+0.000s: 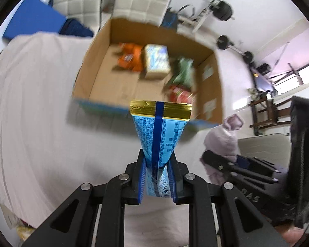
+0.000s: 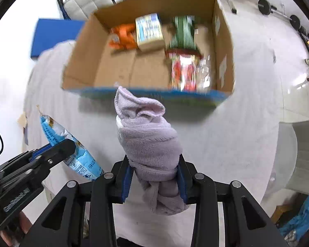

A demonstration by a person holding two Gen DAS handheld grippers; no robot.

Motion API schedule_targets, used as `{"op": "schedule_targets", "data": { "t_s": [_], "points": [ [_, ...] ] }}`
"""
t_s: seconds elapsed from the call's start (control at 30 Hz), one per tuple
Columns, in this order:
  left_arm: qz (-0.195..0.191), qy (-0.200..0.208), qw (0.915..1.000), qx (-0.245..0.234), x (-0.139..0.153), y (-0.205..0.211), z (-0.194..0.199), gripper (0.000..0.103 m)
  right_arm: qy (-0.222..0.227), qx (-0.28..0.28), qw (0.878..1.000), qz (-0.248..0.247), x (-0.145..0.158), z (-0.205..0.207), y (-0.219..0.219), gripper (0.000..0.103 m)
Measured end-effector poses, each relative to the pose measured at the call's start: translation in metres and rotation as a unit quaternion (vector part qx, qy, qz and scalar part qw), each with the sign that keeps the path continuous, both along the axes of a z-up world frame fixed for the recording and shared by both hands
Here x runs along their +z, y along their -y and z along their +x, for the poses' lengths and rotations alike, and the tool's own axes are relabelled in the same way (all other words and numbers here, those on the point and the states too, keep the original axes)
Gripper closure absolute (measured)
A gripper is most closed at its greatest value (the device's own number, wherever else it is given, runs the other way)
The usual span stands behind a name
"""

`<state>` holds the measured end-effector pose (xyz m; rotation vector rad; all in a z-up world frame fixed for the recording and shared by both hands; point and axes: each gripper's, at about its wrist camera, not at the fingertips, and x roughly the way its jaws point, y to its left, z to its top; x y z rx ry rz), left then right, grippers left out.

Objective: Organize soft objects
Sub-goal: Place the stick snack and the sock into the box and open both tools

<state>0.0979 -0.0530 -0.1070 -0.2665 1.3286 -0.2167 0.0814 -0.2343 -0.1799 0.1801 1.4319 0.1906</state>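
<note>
My left gripper [image 1: 157,164] is shut on a light-blue snack packet [image 1: 160,131] with a gold top seal, held above the white-covered table short of the cardboard box [image 1: 92,61]. My right gripper [image 2: 154,166] is shut on a rolled lilac towel [image 2: 148,138], also held short of the box [image 2: 80,57]. In the right wrist view the left gripper [image 2: 57,150] with its blue packet [image 2: 72,146] shows at the lower left. In the left wrist view the right gripper [image 1: 212,158] and the towel [image 1: 224,135] show at the right.
The box holds an orange packet [image 1: 131,57], a pale blue-and-yellow pack [image 1: 156,59], a green striped packet [image 1: 183,72] and a red packet [image 1: 181,95]. A blue mat [image 1: 33,18] lies at the far left. White chairs [image 1: 142,2] and weights [image 1: 223,10] stand behind.
</note>
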Motion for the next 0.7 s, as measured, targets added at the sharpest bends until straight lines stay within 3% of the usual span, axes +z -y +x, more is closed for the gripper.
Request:
{"op": "schedule_targets", "data": {
  "t_s": [0.13, 0.37, 0.53, 0.7],
  "points": [
    [-0.014, 0.022, 0.9995, 0.019, 0.018, 0.000, 0.039, 0.086, 0.029, -0.004, 1.000, 0.003, 0.036, 0.021, 0.002, 0.064],
    [-0.040, 0.003, 0.9973, 0.062, -0.003, 0.002, 0.118, 0.086, 0.048, -0.006, 0.998, -0.025, 0.051, 0.086, 0.000, 0.064],
    [-0.042, -0.025, 0.9951, 0.086, -0.023, -0.005, 0.148, 0.086, 0.041, -0.002, 0.998, -0.039, 0.037, 0.125, -0.005, 0.064],
    [-0.040, -0.073, 0.9910, 0.105, -0.074, -0.015, 0.171, 0.086, 0.016, 0.011, 0.999, -0.041, 0.006, 0.156, -0.016, 0.064]
  ]
}}
